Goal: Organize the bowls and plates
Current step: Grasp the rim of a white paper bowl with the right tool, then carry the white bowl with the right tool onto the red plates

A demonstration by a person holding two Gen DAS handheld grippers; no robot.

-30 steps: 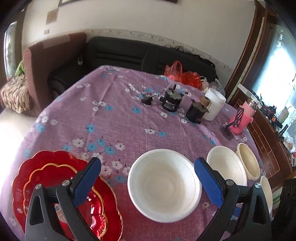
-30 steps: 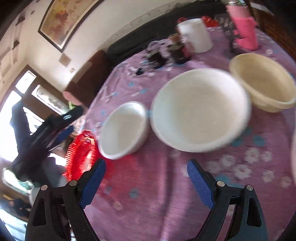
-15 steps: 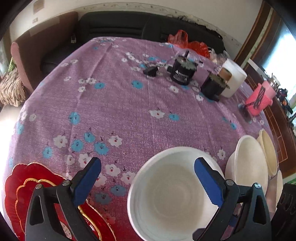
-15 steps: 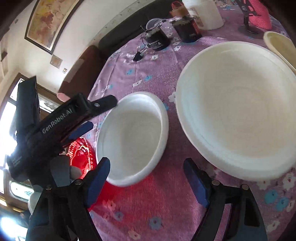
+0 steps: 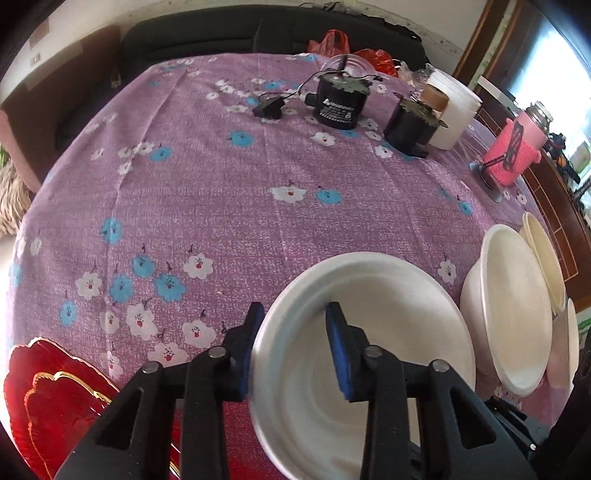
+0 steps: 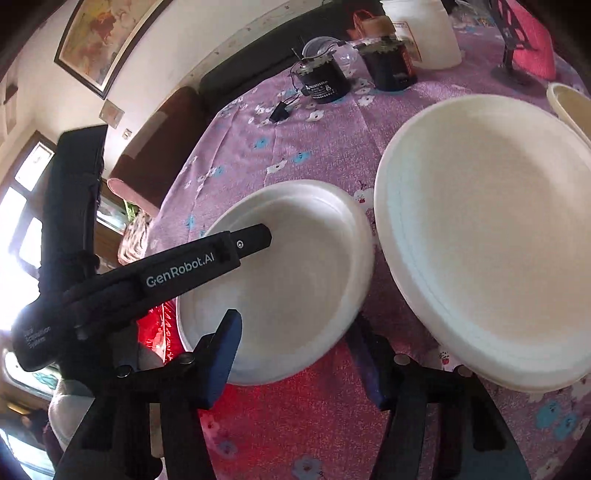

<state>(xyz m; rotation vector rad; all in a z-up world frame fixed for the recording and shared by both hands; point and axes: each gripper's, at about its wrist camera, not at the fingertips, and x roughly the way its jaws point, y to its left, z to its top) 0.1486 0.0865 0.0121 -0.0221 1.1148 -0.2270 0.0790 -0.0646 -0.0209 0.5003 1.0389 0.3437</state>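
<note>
A dark sofa lines the pale wall beside bright windows.

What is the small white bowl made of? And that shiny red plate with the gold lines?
The small white bowl looks like matte moulded paper pulp or foam: dull, chalky, thin rolled rim, no shine. It could also be matte plastic. The scalloped red plate looks like glossy translucent plastic or glass: it glints, glows red in the light and has a gold painted edge line.

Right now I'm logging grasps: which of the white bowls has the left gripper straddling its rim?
The smaller white bowl, next to the red plate. The left gripper has one finger inside it, one outside; the larger white bowl sits untouched.
</note>
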